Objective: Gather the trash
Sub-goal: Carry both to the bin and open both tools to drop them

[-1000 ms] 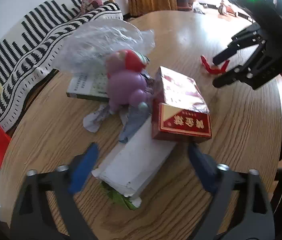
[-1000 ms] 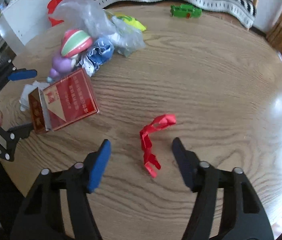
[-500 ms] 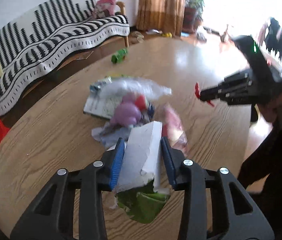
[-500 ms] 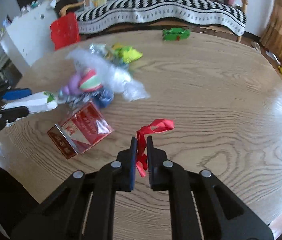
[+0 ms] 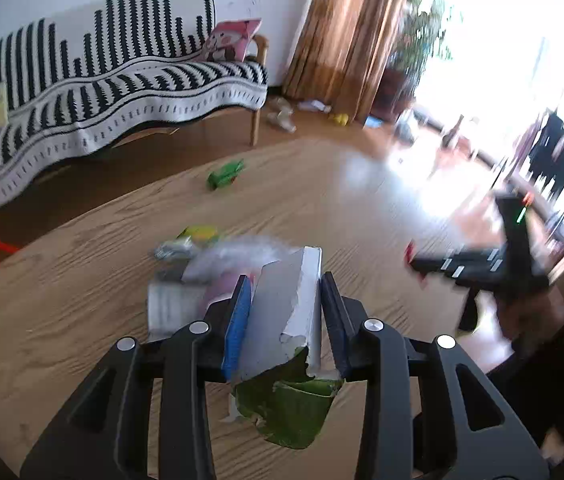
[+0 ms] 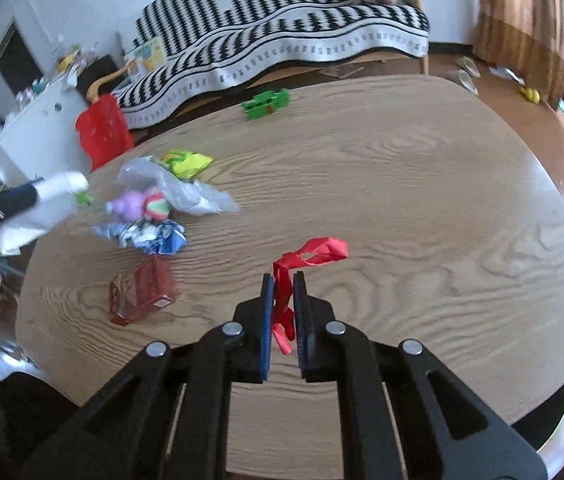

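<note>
A torn white carton with a green lining is clamped in the left claw, and a crumpled red ribbon in the right claw; both have been lifted off the wood-grain worktop since a second ago.

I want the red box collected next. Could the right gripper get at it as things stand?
Probably not yet: the right gripper is shut on the red ribbon, so its jaws are taken. The red box itself lies uncovered on the table, nothing on top.
</note>
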A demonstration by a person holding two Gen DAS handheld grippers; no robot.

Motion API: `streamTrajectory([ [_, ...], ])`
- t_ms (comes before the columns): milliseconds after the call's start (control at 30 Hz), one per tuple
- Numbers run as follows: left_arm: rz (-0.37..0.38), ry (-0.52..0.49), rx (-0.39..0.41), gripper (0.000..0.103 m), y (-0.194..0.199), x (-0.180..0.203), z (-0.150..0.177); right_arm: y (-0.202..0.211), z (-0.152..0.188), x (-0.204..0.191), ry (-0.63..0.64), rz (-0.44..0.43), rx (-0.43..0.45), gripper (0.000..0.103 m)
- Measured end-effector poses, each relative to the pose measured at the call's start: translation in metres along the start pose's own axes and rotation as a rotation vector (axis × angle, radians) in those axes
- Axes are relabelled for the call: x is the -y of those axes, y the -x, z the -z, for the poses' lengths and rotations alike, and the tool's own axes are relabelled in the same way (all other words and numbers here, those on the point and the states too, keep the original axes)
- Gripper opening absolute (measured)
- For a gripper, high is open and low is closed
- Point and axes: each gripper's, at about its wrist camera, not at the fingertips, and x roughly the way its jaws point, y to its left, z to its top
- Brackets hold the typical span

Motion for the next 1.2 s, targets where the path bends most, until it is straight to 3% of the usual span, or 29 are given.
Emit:
streamTrajectory([
  [133,0.07,0.055,0.05,0.035,0.005,0.007,-0.019,0.006,0.005,0.016,-0.023,0.018,0.0,0.01],
  [400,0.105,-0.006,-0.001,0.035,-0.049,0.079,-0.032,0.035,0.014,0.055,-0.09,0.055,0.044,0.01],
  [700,0.164,-0.128,-0.073,0.035,-0.146,0.201,-0.031,0.103,0.056,0.186,-0.327,0.222,0.118,0.01],
  [967,0.31,-0.251,-0.126,0.035,-0.211,0.319,-0.013,0.124,0.127,0.3,-0.562,0.369,0.035,0.01],
  [1100,0.363,-0.291,-0.163,0.035,-0.235,0.353,-0.001,0.119,0.144,0.325,-0.612,0.393,-0.017,0.01],
  [1200,0.361,-0.314,-0.188,0.035,-0.249,0.367,0.005,0.116,0.147,0.33,-0.621,0.405,-0.032,0.01],
])
